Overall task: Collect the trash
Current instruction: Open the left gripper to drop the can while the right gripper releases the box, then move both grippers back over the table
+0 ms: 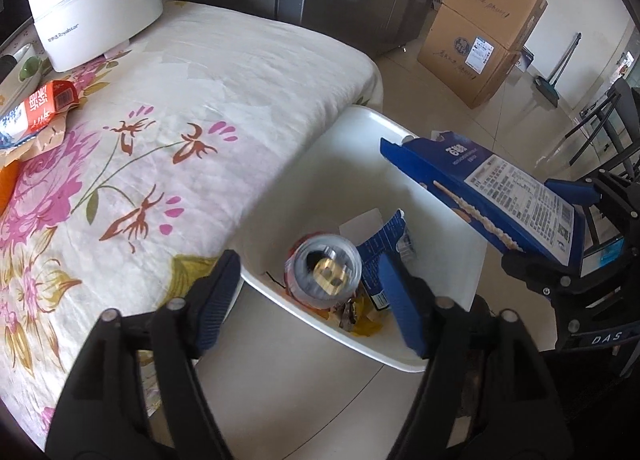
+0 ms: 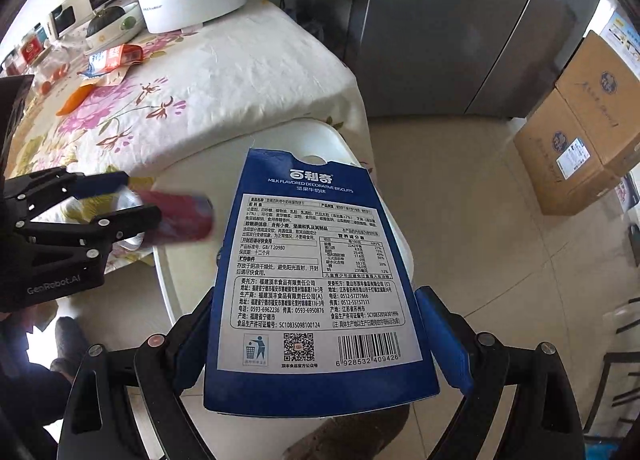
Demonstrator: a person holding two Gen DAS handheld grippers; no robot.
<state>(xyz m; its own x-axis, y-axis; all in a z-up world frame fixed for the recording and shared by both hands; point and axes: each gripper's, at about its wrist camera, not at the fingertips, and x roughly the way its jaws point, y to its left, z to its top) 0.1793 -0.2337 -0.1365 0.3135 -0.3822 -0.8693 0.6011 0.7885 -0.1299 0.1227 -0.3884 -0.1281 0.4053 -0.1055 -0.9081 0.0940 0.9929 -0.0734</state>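
Desk (image 1: 248,60) draped in floral cloth, white pot (image 1: 92,8) at its far end. White trash bin (image 1: 360,344) on the floor just beside the desk edge. Blue biscuit box (image 2: 316,280), pinched at its lower end by the right hand-held gripper (image 2: 320,344), tilted above the bin. Left hand-held gripper (image 1: 312,300) spread wide over the bin. Red can (image 1: 324,272) below those fingers, among wrappers inside the bin.
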